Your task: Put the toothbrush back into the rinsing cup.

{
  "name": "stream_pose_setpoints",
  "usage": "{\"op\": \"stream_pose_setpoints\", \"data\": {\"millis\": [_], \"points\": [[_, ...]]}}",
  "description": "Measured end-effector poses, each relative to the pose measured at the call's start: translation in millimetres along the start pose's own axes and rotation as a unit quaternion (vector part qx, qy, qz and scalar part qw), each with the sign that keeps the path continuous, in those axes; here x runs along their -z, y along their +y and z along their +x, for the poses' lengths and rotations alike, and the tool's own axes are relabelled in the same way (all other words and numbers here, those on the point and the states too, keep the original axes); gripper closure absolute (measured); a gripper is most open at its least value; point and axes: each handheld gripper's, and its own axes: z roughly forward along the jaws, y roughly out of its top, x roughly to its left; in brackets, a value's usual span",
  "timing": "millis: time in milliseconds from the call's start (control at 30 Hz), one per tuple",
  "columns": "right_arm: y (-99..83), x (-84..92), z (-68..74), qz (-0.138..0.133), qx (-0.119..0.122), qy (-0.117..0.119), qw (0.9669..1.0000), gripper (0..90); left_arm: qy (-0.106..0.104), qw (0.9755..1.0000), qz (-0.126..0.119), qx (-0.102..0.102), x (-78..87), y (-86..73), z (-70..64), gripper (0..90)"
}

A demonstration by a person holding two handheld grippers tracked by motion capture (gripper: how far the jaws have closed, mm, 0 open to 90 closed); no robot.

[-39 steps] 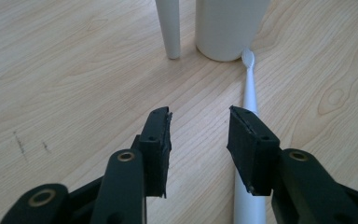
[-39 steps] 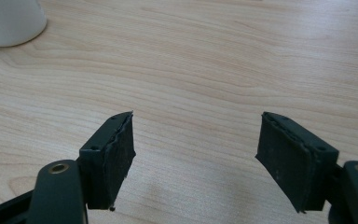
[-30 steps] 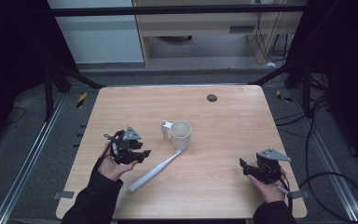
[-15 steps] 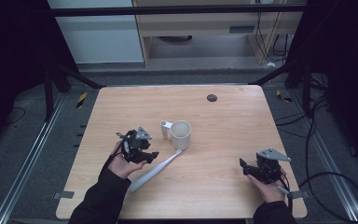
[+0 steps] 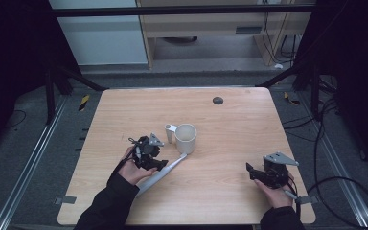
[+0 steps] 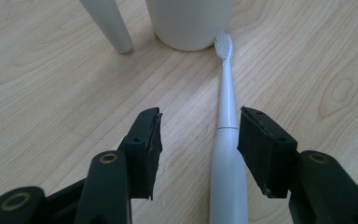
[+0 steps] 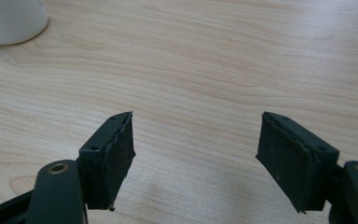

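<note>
Setting, high view: wooden table (image 5: 230,120) is standing on a grey floor, with a pale cabinet and a low shelf unit behind it and dark frames at both sides
Mug, high view: white mug (image 5: 186,138) is sitting near the middle of the table, its handle pointing toward the left
Toothbrush, high view: white toothbrush (image 5: 170,167) is lying flat on the table, running diagonally from just below the mug down toward the near left, its lower part passing under the left gripper
Left gripper, high view: left gripper (image 5: 159,164) is hovering over the toothbrush handle, just left of and nearer than the mug, carried by a dark-sleeved hand
Right gripper, high view: right gripper (image 5: 250,171) is being held low near the table's near right corner, well apart from mug and toothbrush
Small mark, high view: dark round spot (image 5: 217,100) is showing on the far part of the tabletop
Left gripper view: jaws are standing spread wide, having just been opening; the toothbrush (image 6: 227,140) is lying on the wood between them, closer to the right-hand jaw, with neither pad pressing on it; its bristle head is resting just beside the base of the mug (image 6: 189,23); a white tapered piece (image 6: 108,23) is showing left of the mug
Right gripper view: jaws are standing spread wide over bare wood, nothing between them; the mug (image 7: 11,21) is showing at the upper left corner, far off
</note>
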Motion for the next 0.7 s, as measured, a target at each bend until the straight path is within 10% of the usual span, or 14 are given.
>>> {"op": "stream_pose_setpoints", "data": {"millis": [700], "points": [[0.0, 0.0, 0.5, 0.002, 0.001, 0.002, 1.0000, 27.0, -0.019, 0.9986, 0.048, -0.012, -16.6, -5.3, -7.1, 51.2]]}}
